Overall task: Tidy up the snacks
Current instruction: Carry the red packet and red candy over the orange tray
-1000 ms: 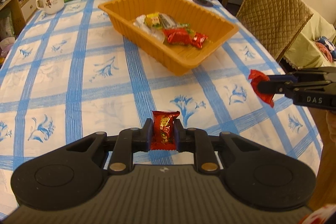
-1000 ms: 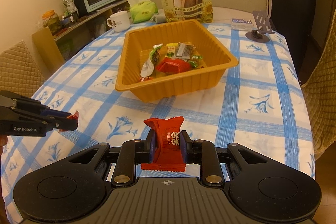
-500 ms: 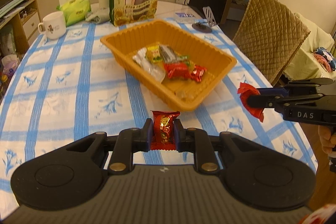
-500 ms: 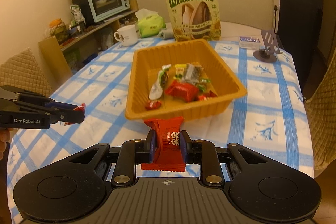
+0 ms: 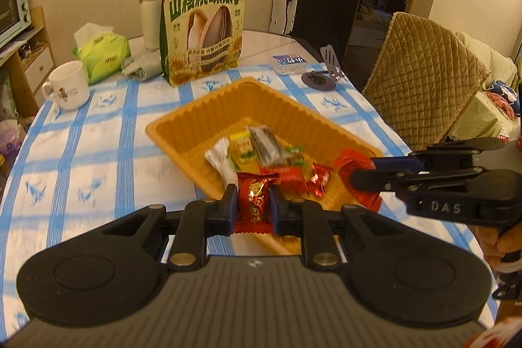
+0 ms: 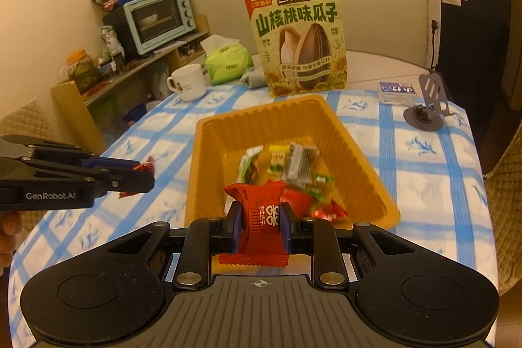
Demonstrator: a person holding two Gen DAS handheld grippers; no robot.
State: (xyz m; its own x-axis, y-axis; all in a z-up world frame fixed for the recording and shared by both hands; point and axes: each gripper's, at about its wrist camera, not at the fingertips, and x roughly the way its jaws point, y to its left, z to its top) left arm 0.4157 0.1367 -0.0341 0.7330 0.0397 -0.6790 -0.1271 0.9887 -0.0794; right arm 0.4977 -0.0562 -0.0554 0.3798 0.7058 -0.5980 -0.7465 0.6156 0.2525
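Two wrapped sweets are riding in my grippers, one apiece. Through the left wrist camera, my left gripper (image 5: 253, 206) is pinching a small red foil-wrapped candy with gold print (image 5: 253, 201), and just ahead of its fingertips the near wall of the orange ribbed plastic tray (image 5: 169, 132) is waiting on the blue-checked tablecloth (image 5: 81, 158). I am judging that a clean drop means carrying the candy past that wall before easing the jaws apart.

Through the right wrist camera, my right gripper (image 6: 259, 225) is clamping a flat red plastic snack packet with white print (image 6: 261, 217), already over the tray's near edge, with the loose pile of wrapped snacks (image 6: 293, 172) just beyond.

Compared with a second ago, both grippers are sitting higher and much closer to the tray, no longer out over bare cloth.
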